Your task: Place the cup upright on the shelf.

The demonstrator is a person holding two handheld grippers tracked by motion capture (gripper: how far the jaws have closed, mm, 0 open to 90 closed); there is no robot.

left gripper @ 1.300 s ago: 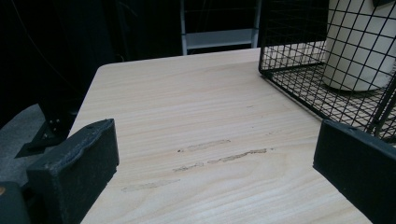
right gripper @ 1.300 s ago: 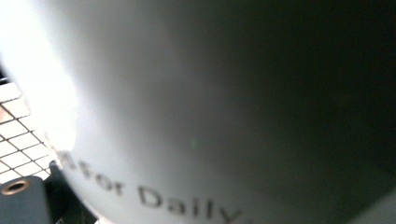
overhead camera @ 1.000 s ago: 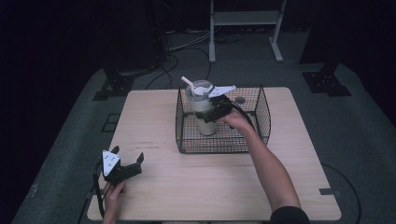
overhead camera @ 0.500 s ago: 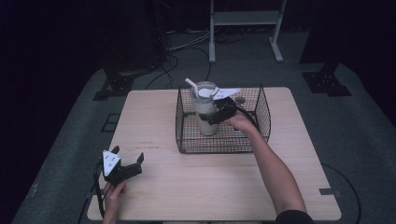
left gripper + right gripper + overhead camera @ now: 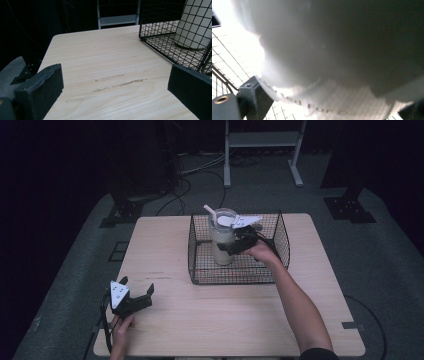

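High view: a light wood table [image 5: 225,320] is seen at frame centre, w/ a black wire basket [image 5: 200,265] placed on its upper middle. Inside the basket, toward its left part, a tall pale cup [image 5: 222,242] is stood upright, w/ a lid and a white straw slanting up-left from the top. The right gripper [image 5: 231,248] is reached over the basket's near-right rim and is closed on the cup's side, approx. mid-height; its grey plate is seen just right of the cup's lid. The right hand [image 5: 262,252] and forearm are extended from the lower right of the frame.

At lower left, the left gripper [image 5: 137,292] is rested on the table near the front-left corner, well apart from the basket, held by the left hand [image 5: 120,325]. Its jaws are spread wide, nothing between them.

Left gripper view: both black pads are seen at the bottom corners, bare tabletop between them; the basket and the cup's lower part are seen at upper right.

Right gripper view: the cup's pale wall [image 5: 337,50] is pressed close to the lens, blurred; faint raised lettering near its lower edge is possibly present but can't be read. Basket mesh is seen at lower left.
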